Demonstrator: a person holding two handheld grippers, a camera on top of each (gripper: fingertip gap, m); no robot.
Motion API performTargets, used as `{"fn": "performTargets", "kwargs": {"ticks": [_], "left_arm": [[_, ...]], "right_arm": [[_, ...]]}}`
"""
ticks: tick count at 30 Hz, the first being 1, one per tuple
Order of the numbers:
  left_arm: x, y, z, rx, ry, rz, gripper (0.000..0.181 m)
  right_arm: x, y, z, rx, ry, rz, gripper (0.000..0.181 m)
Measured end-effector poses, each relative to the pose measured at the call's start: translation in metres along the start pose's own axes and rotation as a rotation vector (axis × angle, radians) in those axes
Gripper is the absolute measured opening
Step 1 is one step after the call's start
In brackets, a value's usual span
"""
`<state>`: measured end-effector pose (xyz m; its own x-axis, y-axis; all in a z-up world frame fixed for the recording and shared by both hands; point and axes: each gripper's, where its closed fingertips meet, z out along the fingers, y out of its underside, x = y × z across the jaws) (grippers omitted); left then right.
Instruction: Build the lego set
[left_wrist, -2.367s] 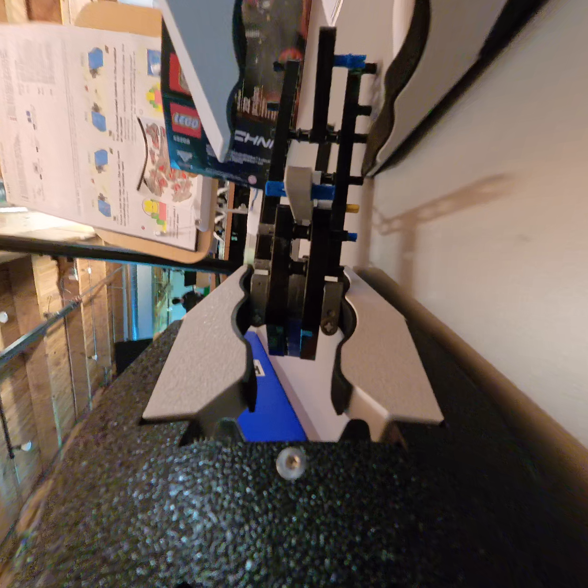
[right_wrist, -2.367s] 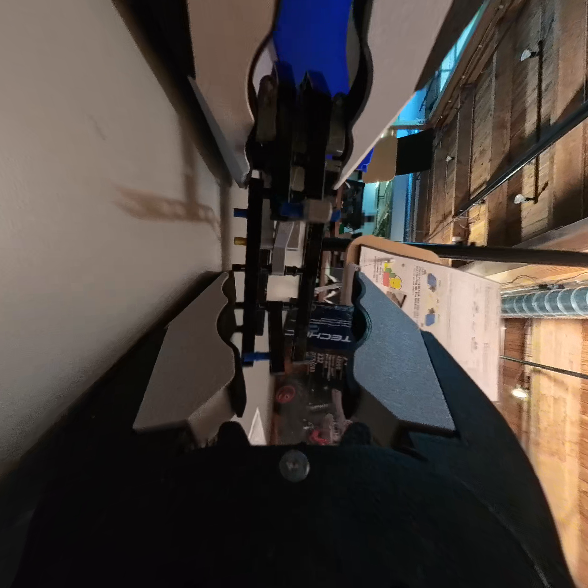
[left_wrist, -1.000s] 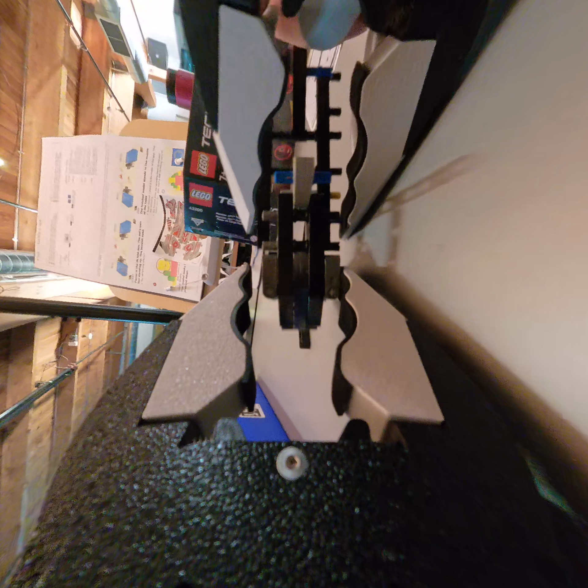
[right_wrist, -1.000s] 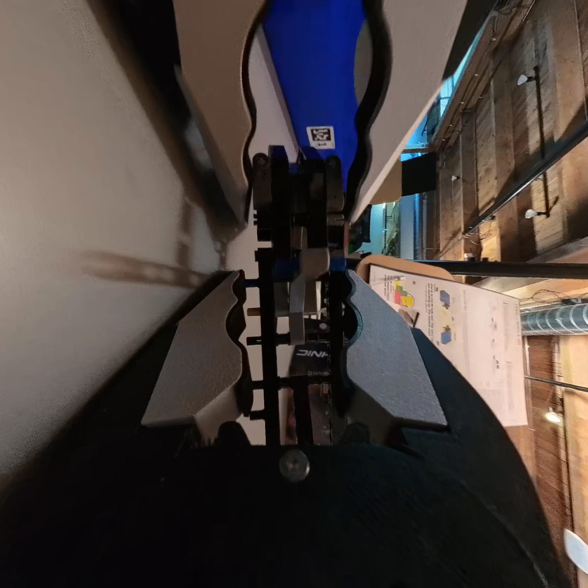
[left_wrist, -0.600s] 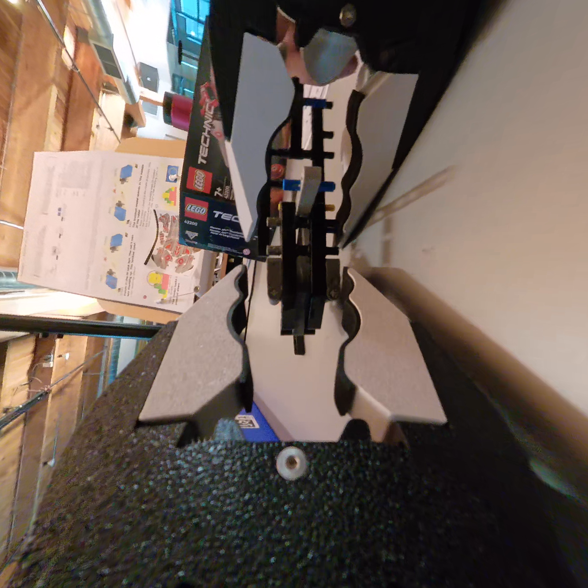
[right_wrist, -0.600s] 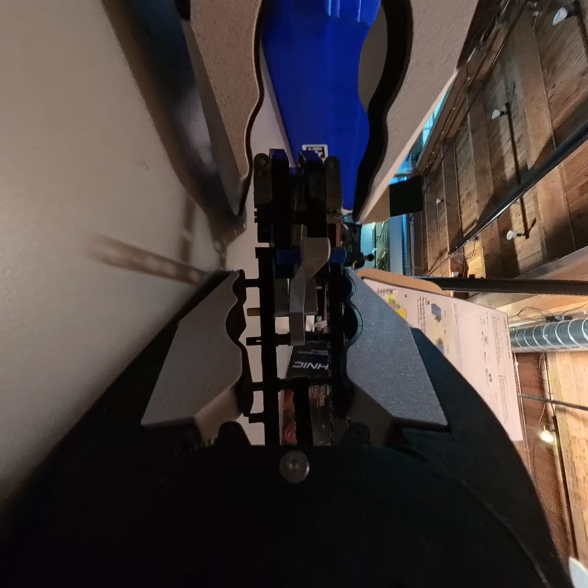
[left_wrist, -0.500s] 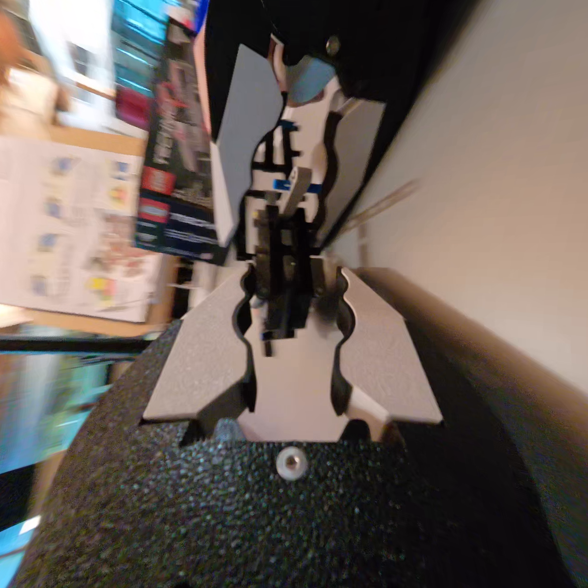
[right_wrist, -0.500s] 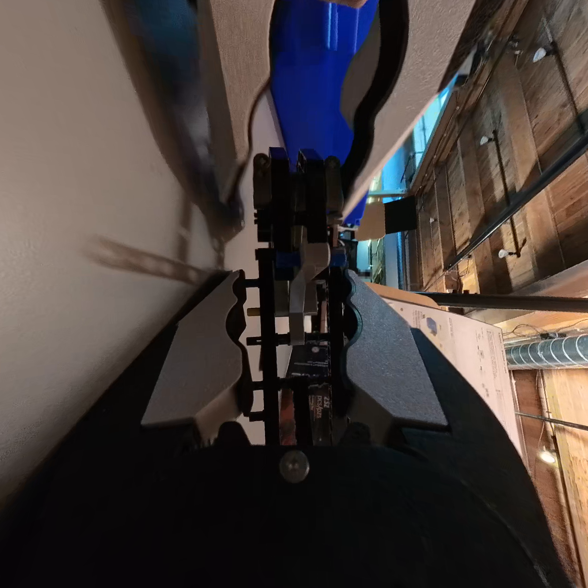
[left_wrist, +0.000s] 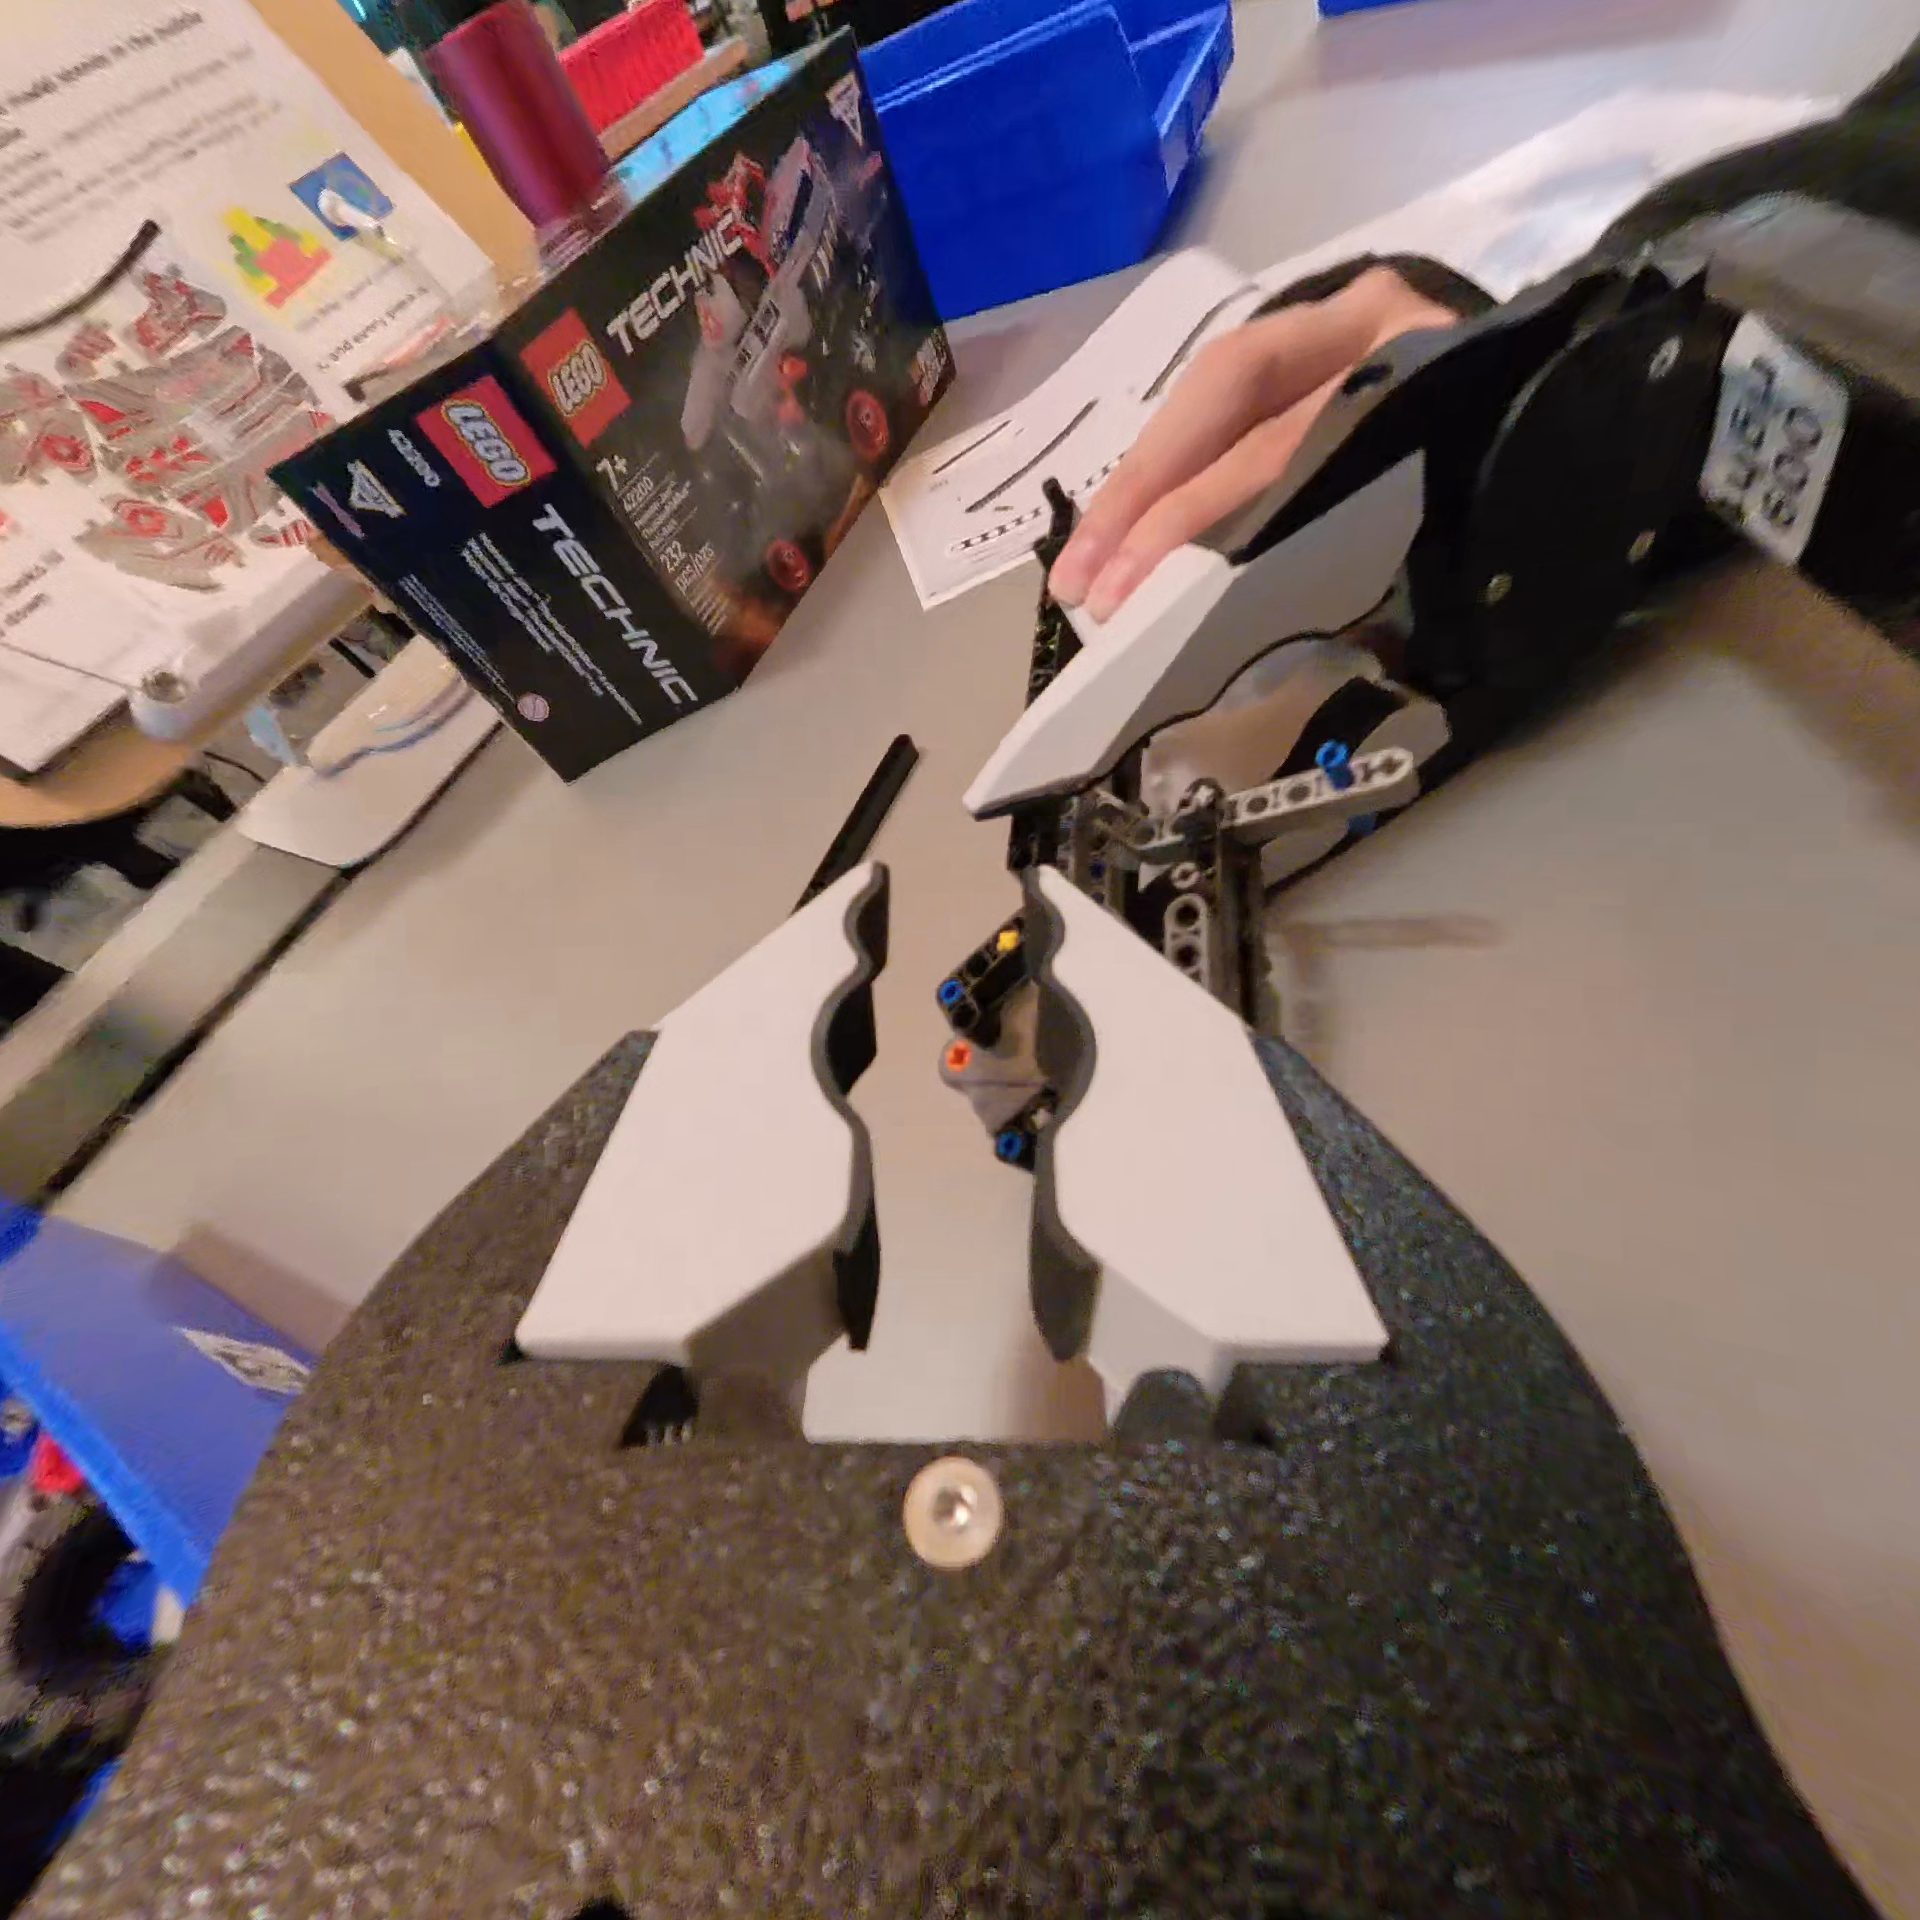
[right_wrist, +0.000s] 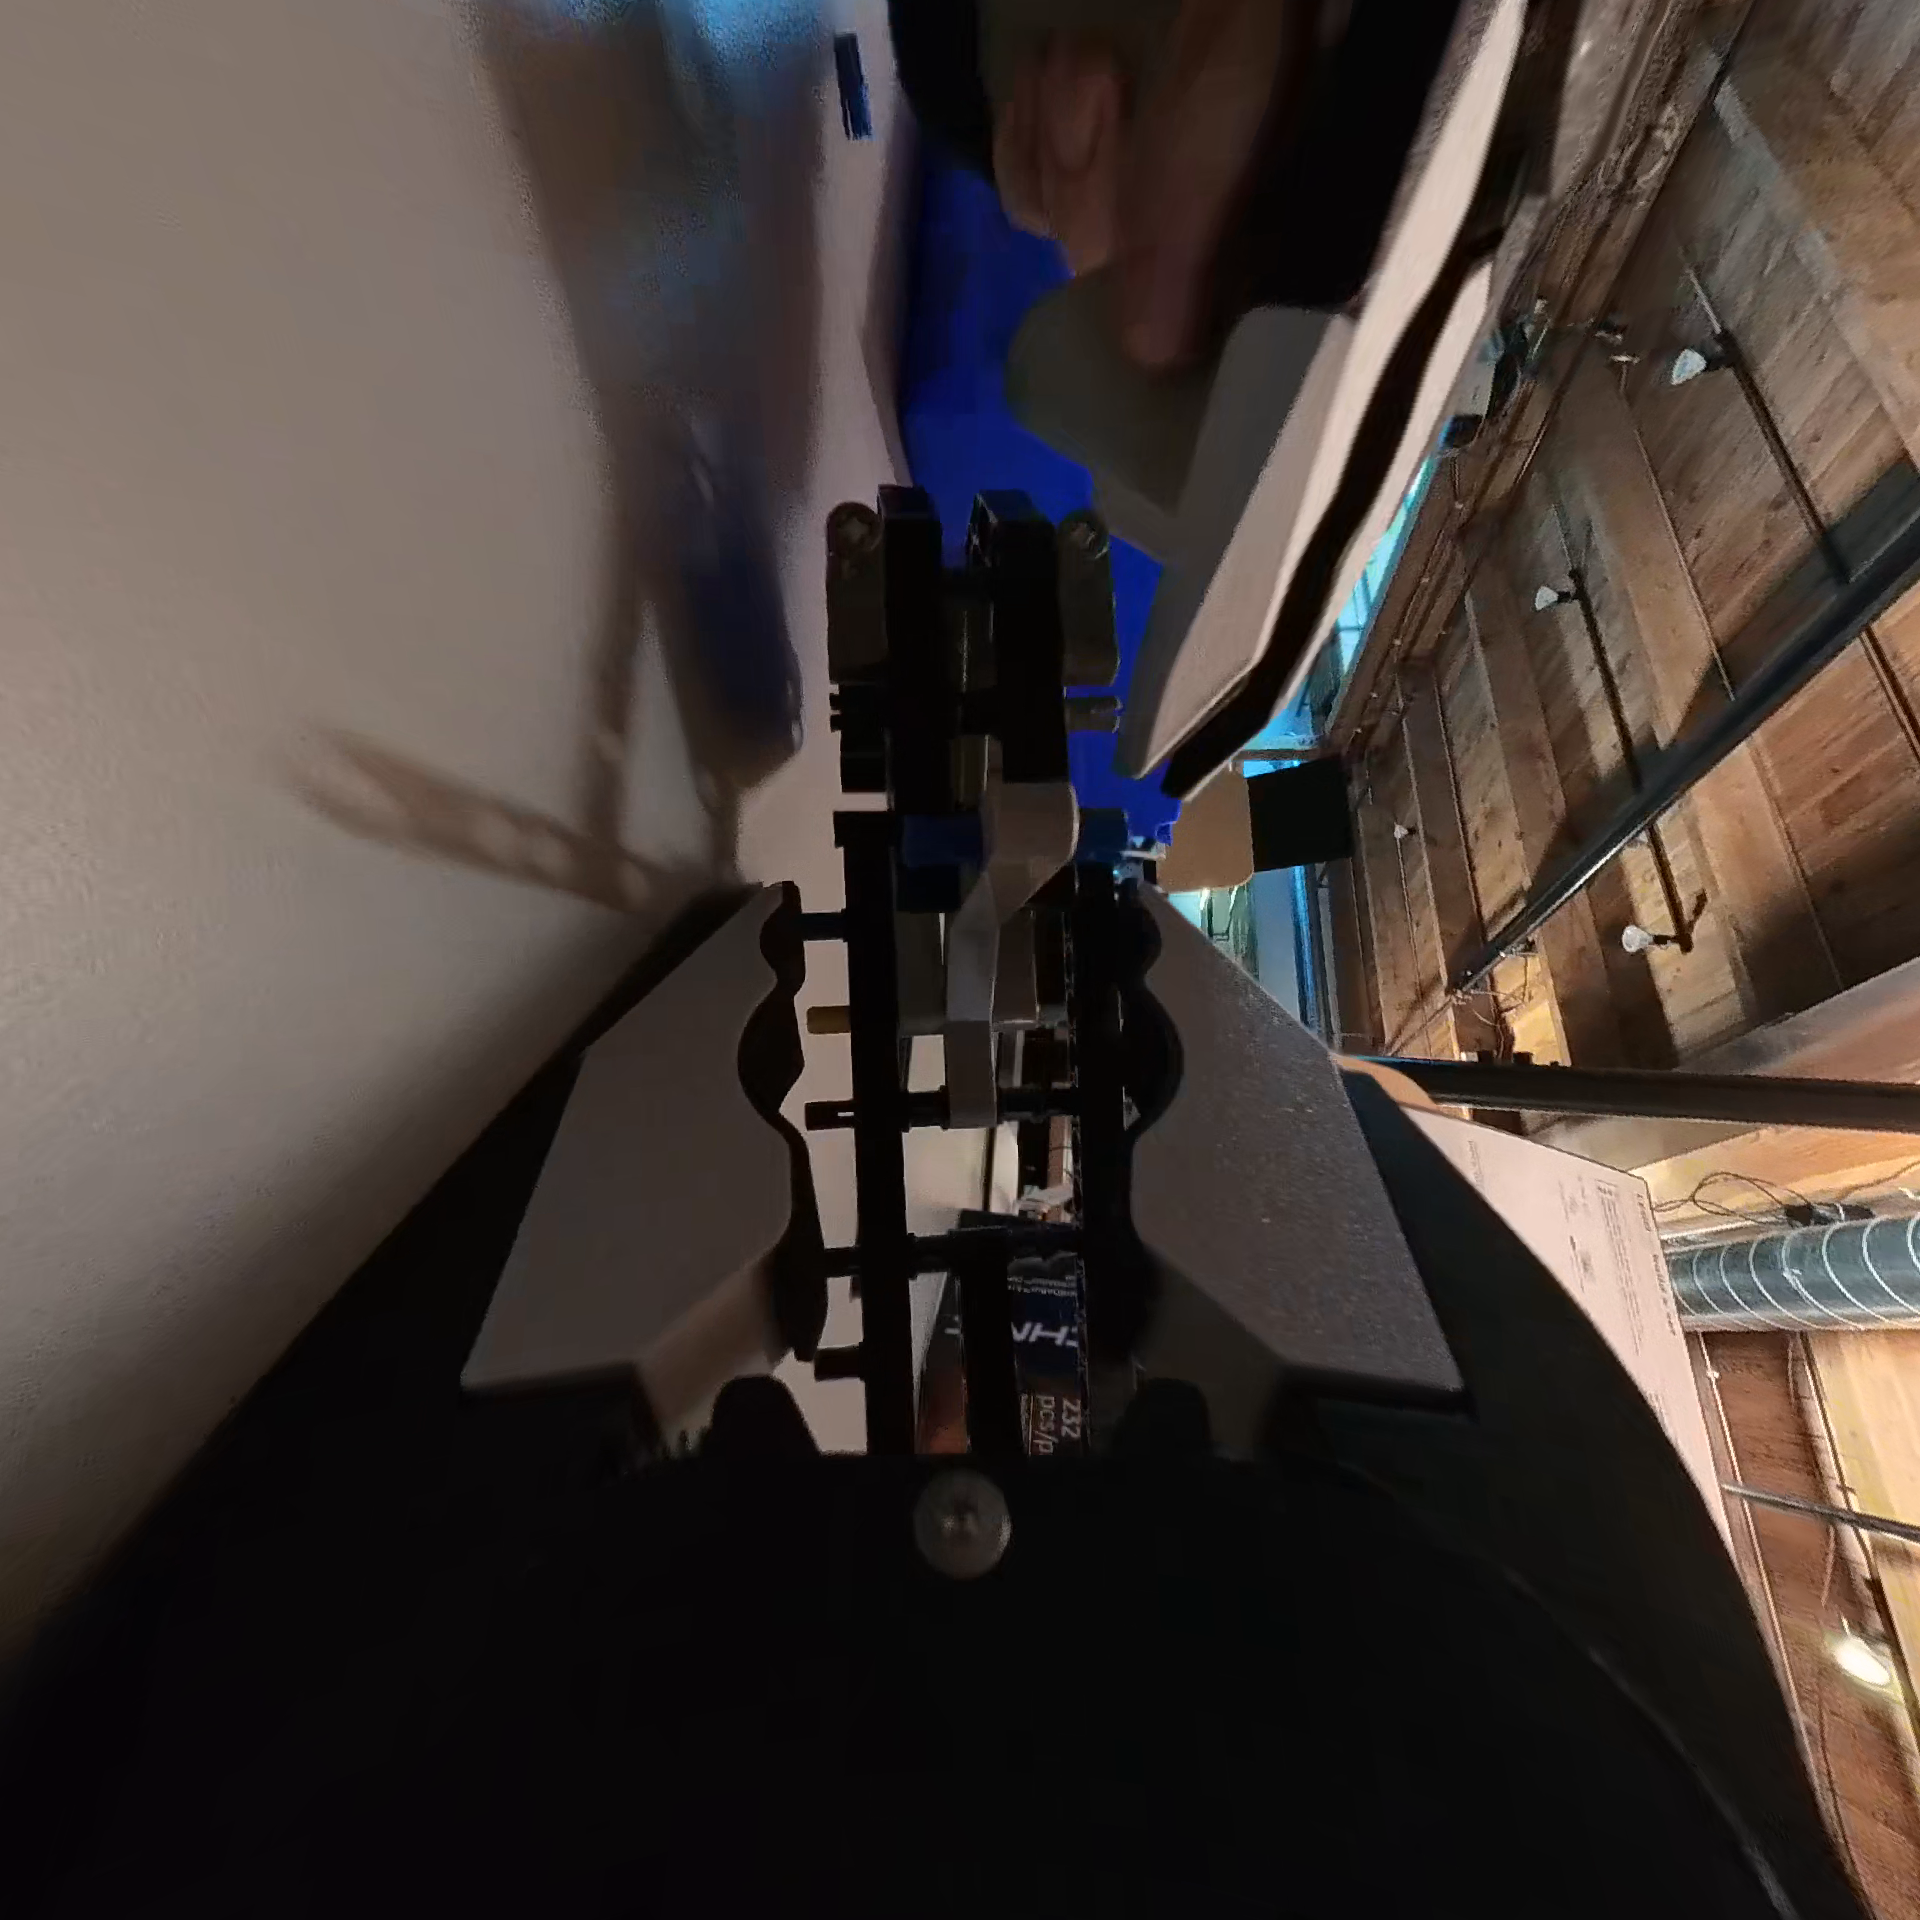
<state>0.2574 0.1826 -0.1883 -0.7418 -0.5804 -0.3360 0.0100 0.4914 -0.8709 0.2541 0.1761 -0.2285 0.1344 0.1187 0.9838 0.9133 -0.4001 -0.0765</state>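
Note:
The lego assembly (right_wrist: 966, 935), a long black frame with grey beams and blue pins, sits between the fingers of my right gripper (right_wrist: 961, 904), which is shut on it. In the left wrist view the right gripper (left_wrist: 1122, 821) holds the assembly (left_wrist: 1195, 831) just above the grey table (left_wrist: 520, 1039), with a person's hand (left_wrist: 1195, 457) on its upper finger. My left gripper (left_wrist: 956, 883) is open and holds nothing. The assembly's near end, with yellow, blue and orange pins, shows through its gap. One left finger (right_wrist: 1278, 499) shows blurred, off to the side of the frame's far end.
A lego set box (left_wrist: 644, 457) stands at the back left. A loose black rod (left_wrist: 862, 821) lies in front of it. A printed instruction sheet (left_wrist: 1039, 457), a blue bin (left_wrist: 1018, 145), a maroon cup (left_wrist: 520, 114) and a poster (left_wrist: 135, 312) are behind. Another blue bin (left_wrist: 104, 1403) is near left.
My left gripper has let go of the assembly's end, pulled away and turned upright, with its fingers now closer together. The right gripper keeps its hold on the assembly.

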Motion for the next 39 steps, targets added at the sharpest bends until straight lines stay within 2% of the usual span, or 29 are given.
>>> {"fn": "performTargets", "kwargs": {"ticks": [3, 6, 8, 10, 14, 19, 21, 24, 30, 35, 39], "left_arm": [[0.001, 0.005, 0.001, -0.026, -0.013, 0.127, 0.031], [0.004, -0.001, -0.016, -0.038, -0.005, 0.21, 0.041], [0.015, -0.006, -0.03, -0.028, 0.049, 0.274, 0.063], [0.017, -0.004, -0.032, -0.053, -0.007, 0.376, 0.081], [0.021, 0.004, -0.011, -0.154, -0.151, 0.642, 0.096], [0.034, -0.006, 0.007, -0.043, -0.17, 0.659, 0.085], [0.035, -0.006, 0.005, -0.026, -0.171, 0.688, 0.069], [0.041, -0.007, 0.003, 0.013, -0.164, 0.7, 0.057], [0.046, -0.001, 0.003, 0.007, -0.151, 0.731, 0.05], [0.042, -0.008, -0.001, 0.049, -0.197, 0.723, 0.044], [0.041, -0.002, 0.001, 0.012, -0.193, 0.759, 0.044]], "right_arm": [[0.0, 0.001, 0.0, 0.014, -0.019, 0.023, 0.059], [-0.001, 0.007, -0.002, 0.023, -0.057, 0.088, 0.059], [0.004, 0.009, -0.005, 0.04, -0.044, 0.116, 0.059], [0.014, 0.013, -0.009, 0.074, -0.019, 0.178, 0.059], [0.017, 0.01, -0.014, 0.157, -0.03, 0.272, 0.059], [0.016, -0.01, -0.019, 0.246, -0.041, 0.255, 0.059], [0.012, -0.016, -0.019, 0.255, -0.057, 0.228, 0.059], [0.013, -0.023, -0.019, 0.275, -0.055, 0.225, 0.059], [0.01, -0.028, -0.016, 0.276, -0.065, 0.198, 0.059], [0.015, -0.025, -0.02, 0.288, -0.042, 0.252, 0.059], [0.01, -0.024, -0.019, 0.274, -0.064, 0.232, 0.058]]}}
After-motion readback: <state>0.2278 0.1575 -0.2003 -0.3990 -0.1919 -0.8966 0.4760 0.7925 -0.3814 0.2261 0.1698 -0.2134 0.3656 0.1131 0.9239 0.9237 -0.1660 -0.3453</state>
